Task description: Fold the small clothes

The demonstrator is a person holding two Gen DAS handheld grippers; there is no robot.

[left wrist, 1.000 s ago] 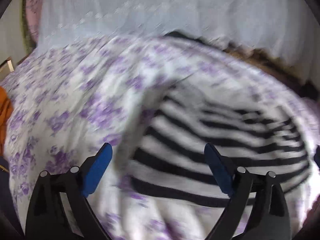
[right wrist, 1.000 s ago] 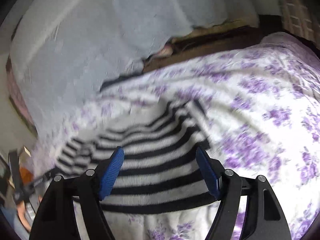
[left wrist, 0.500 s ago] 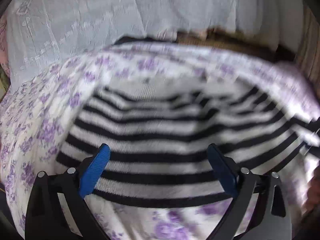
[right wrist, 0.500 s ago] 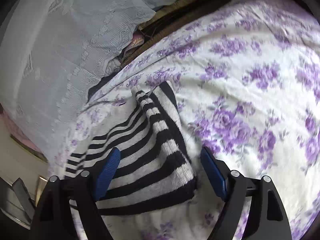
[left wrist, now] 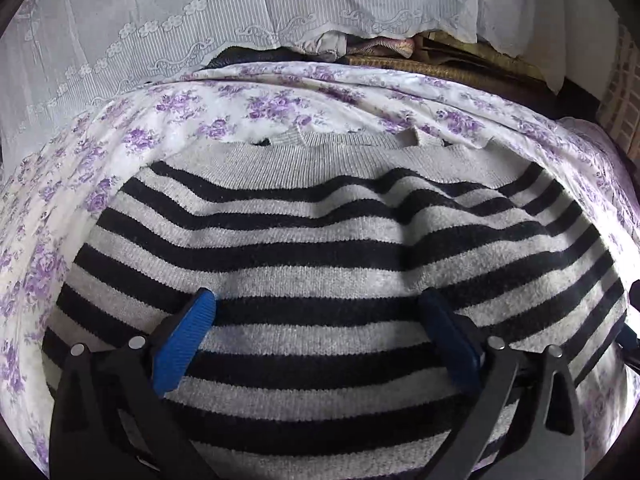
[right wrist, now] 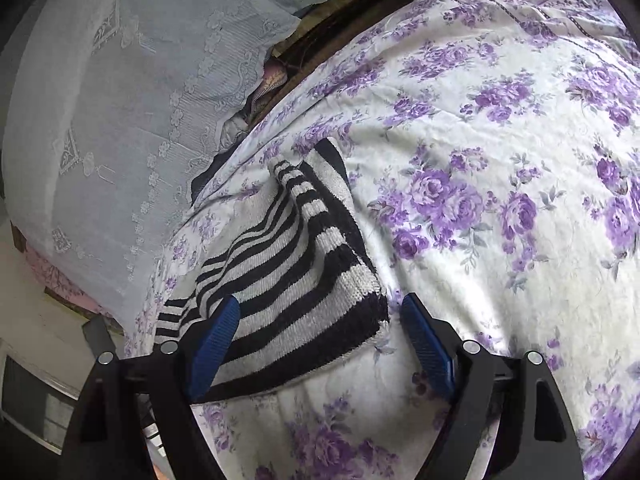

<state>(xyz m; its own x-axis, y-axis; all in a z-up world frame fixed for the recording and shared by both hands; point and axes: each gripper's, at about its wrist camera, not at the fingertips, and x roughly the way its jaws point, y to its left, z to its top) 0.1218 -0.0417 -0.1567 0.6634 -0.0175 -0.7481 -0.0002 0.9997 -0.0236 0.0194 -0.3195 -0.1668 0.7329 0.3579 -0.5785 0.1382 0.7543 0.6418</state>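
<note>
Left wrist view gives us the striped sweater (left wrist: 320, 240) spread wide over the bed, its black and grey bands running left to right, a plain grey band along its far edge and a soft ridge raised in the knit right of centre. Our left tool (left wrist: 318, 332) hangs over the near part of the garment with its blue pads (left wrist: 182, 344) spread wide apart and nothing caught between them; whether the pads touch the knit we cannot tell. From the right wrist view we see the same sweater (right wrist: 288, 272) from its right end, where it looks bunched and doubled, with a sleeve cuff (right wrist: 290, 174) poking up at the far end. Our right tool (right wrist: 320, 344) is also wide open and grips nothing: its left pad (right wrist: 212, 344) is over the striped edge, and its right pad (right wrist: 426, 344) is over bare sheet just beside the garment's near corner. Under it all lies the white bedsheet with purple roses (right wrist: 500, 160). Beyond the bed's far edge hangs a white lace curtain (left wrist: 200, 32), with dark and pinkish fabric (left wrist: 376, 46) tucked beneath its hem.
</note>
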